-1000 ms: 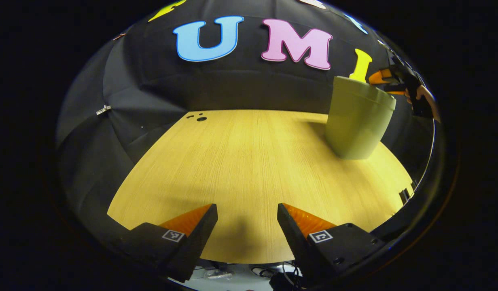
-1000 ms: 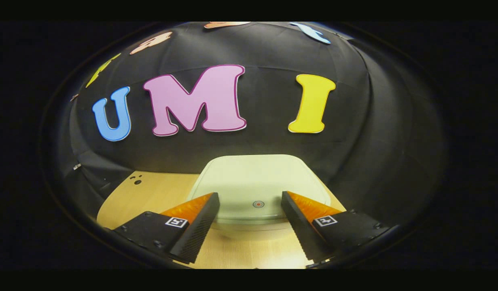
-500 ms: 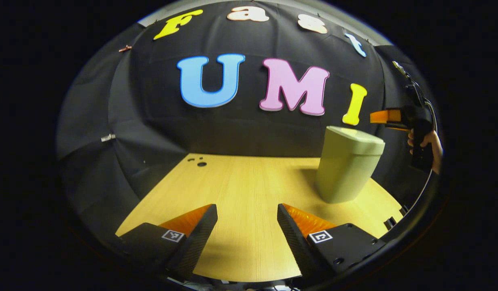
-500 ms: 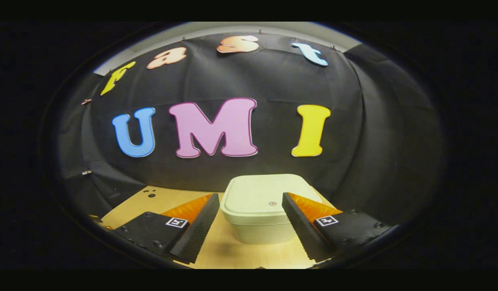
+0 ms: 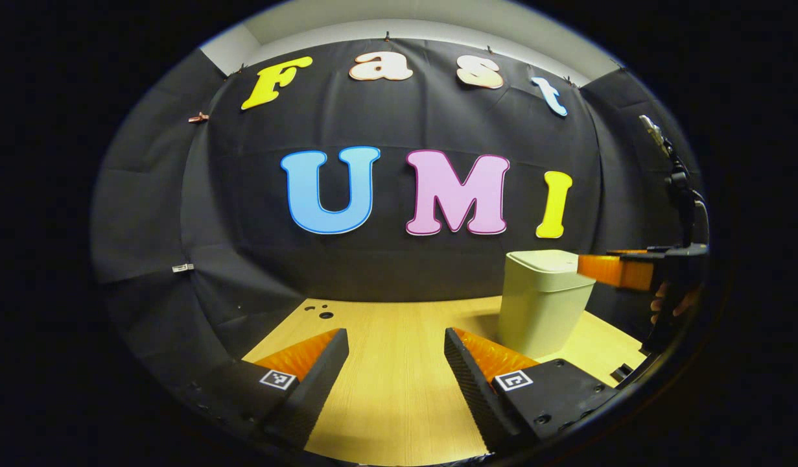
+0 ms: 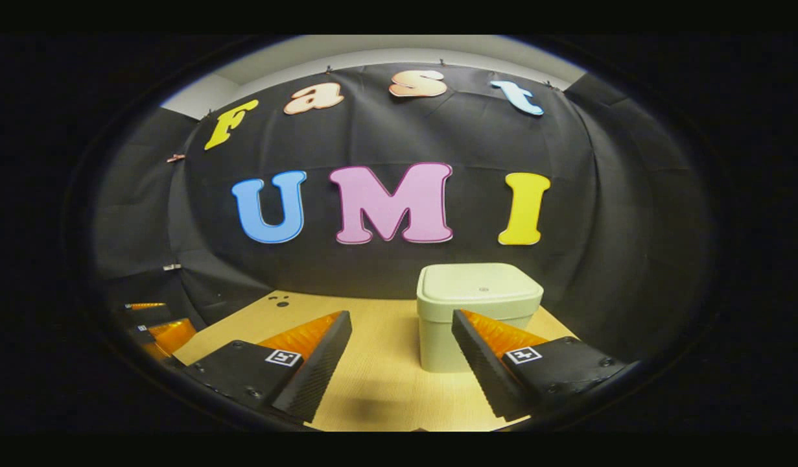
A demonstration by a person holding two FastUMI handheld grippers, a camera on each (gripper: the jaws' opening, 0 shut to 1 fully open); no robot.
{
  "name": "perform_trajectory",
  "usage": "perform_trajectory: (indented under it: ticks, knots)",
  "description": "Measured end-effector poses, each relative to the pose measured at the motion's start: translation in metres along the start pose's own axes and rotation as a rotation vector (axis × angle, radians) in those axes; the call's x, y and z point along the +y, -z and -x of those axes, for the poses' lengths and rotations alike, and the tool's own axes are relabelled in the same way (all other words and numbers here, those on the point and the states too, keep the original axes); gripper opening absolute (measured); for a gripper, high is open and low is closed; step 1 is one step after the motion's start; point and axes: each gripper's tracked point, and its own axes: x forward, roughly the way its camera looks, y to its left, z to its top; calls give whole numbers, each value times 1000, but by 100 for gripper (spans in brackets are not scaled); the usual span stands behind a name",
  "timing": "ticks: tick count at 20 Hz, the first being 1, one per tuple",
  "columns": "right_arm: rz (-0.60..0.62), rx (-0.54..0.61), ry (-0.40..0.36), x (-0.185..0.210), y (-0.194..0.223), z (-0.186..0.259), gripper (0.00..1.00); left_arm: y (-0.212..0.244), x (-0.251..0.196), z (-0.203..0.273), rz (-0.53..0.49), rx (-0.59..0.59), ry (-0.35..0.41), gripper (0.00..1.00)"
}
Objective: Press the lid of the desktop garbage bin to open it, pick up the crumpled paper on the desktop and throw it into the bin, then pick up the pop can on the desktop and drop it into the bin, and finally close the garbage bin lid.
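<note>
On the counter, the bin is seen at 1 o'clock of the right gripper, lid down. Both it and the left gripper are held apart, empty. Paper and can are presumably binned; task judged essentially done.
</note>
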Motion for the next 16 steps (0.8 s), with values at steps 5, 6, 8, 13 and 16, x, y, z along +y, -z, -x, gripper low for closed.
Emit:
perform_trajectory:
  ticks: [5,6,8,13,16]
  knots:
    - [-11,81,-11,6,28,7,98,10,4,7,18,18,18,96]
    - [-16,87,-10,7,30,8,98,15,5,8,17,27,23,96]
    - [-21,98,-11,10,33,9,98,22,12,8,12,42,25,95]
    - [1,131,-7,15,44,8,98,32,27,9,16,67,26,96]
    - [-1,150,-2,17,50,6,98,39,30,7,18,81,35,96]
